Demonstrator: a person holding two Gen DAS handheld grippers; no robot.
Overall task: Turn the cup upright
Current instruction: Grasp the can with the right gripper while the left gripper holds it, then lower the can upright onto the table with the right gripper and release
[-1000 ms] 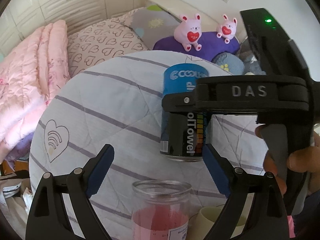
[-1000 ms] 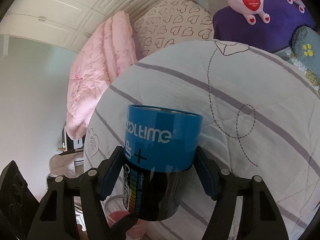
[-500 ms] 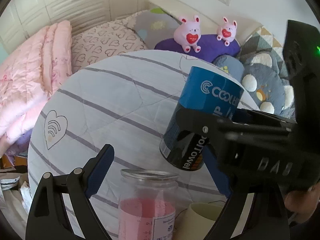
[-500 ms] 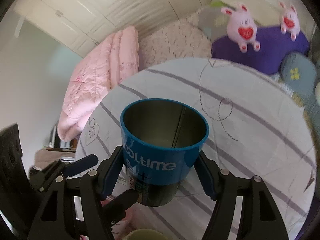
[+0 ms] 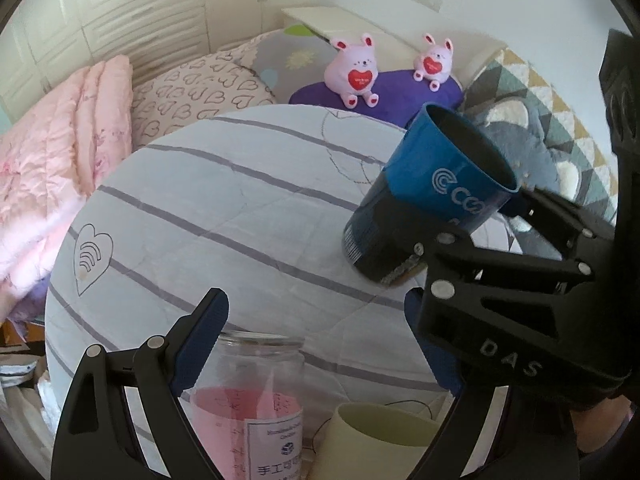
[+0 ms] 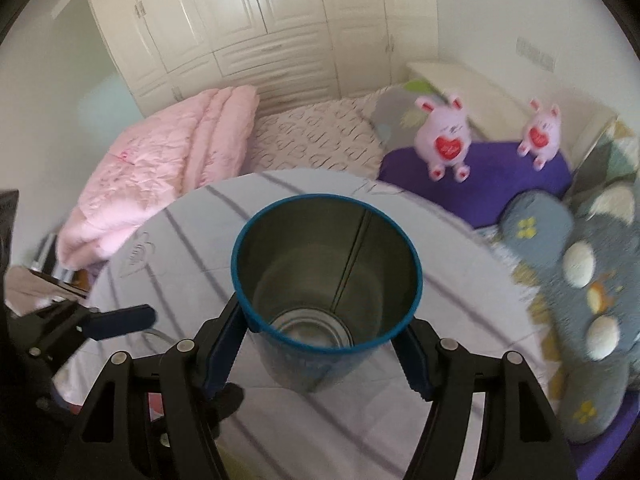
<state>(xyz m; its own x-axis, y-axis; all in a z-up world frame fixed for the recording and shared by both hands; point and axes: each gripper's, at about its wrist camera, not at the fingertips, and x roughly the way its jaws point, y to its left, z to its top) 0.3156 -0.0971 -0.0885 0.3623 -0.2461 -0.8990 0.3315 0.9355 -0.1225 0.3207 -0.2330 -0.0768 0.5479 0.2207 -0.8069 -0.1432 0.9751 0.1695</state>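
Note:
The cup is a blue and black tin can [image 6: 326, 292] with a metal inside. My right gripper [image 6: 320, 356] is shut on its sides and holds it in the air over the round table [image 6: 440, 312], mouth towards the camera. In the left wrist view the cup [image 5: 428, 196] hangs tilted, mouth up and to the right, with the right gripper's black body [image 5: 508, 304] below it. My left gripper [image 5: 316, 340] is open and empty, its fingers on either side of a glass jar [image 5: 248, 396].
The glass jar holds pink paper and stands at the table's near edge beside a cream cup [image 5: 380, 440]. The table [image 5: 224, 216] has a striped grey cloth. Behind it lie a pink quilt [image 5: 52, 152], pillows and two pink plush rabbits [image 5: 356, 72].
My right gripper has turned the cup from mouth down to mouth up and carried it to the right. The left gripper has barely moved.

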